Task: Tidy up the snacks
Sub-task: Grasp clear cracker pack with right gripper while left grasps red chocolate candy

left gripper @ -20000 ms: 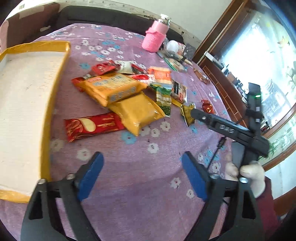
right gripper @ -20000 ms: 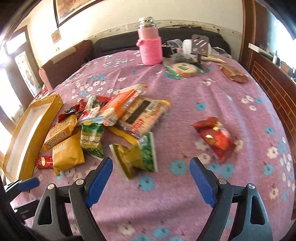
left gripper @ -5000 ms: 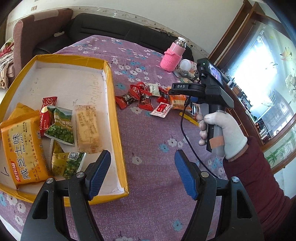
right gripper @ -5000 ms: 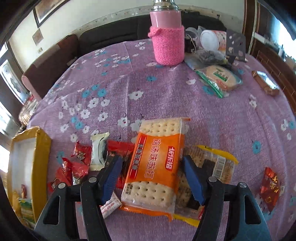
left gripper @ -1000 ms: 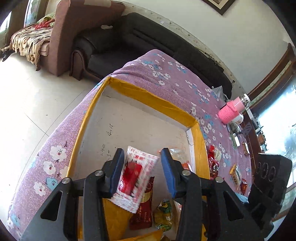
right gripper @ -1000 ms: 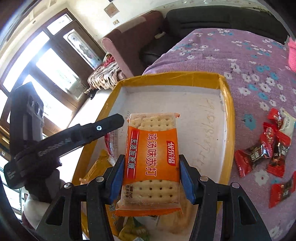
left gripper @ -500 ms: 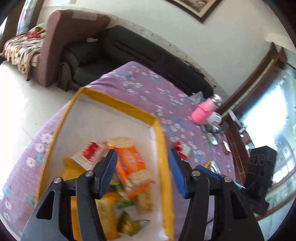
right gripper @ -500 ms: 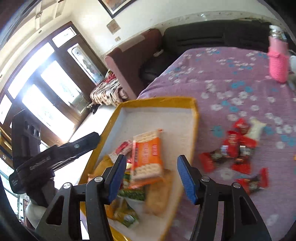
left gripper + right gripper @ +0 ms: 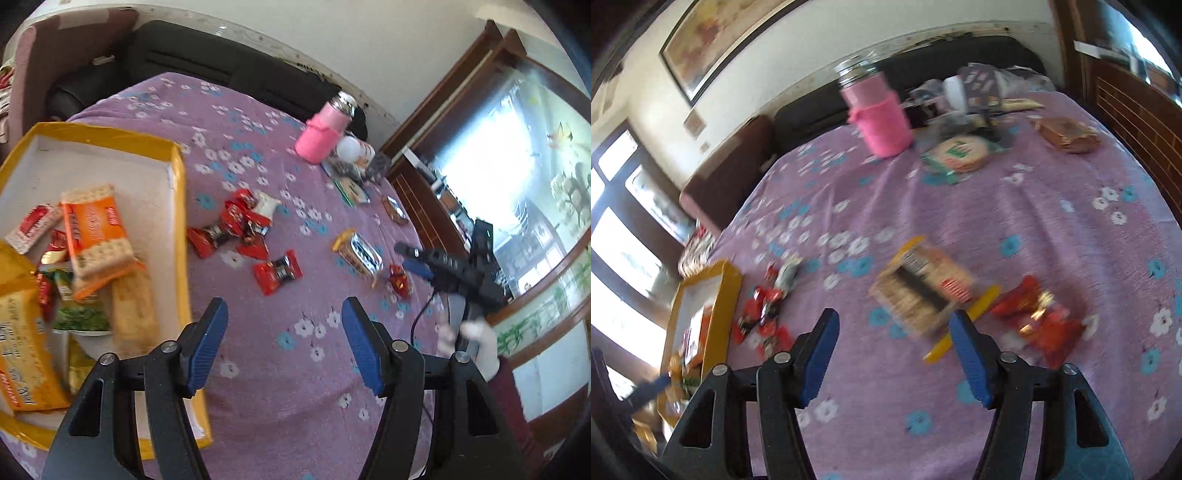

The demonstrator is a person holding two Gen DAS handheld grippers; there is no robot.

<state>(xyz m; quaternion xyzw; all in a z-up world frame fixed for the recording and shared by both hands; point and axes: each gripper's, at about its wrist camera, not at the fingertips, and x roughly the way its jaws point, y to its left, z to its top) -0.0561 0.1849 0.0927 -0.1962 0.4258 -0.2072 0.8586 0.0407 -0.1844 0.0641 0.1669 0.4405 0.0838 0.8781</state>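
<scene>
A yellow-rimmed box at the left holds the orange cracker pack, a red-and-white packet and several other snacks. Loose red candies and a red wrapper lie on the purple cloth. A clear biscuit pack and a red snack bag lie just ahead of my right gripper, which is open and empty. My left gripper is open and empty above the cloth beside the box. The right gripper also shows in the left wrist view.
A pink-sleeved bottle stands at the table's far side with a round cracker pack, a brown packet and clutter. A dark sofa is behind the table. A wooden cabinet is on the right.
Both grippers have swung from over the box to the loose snacks on the cloth. The cracker pack and red-and-white packet stay in the box.
</scene>
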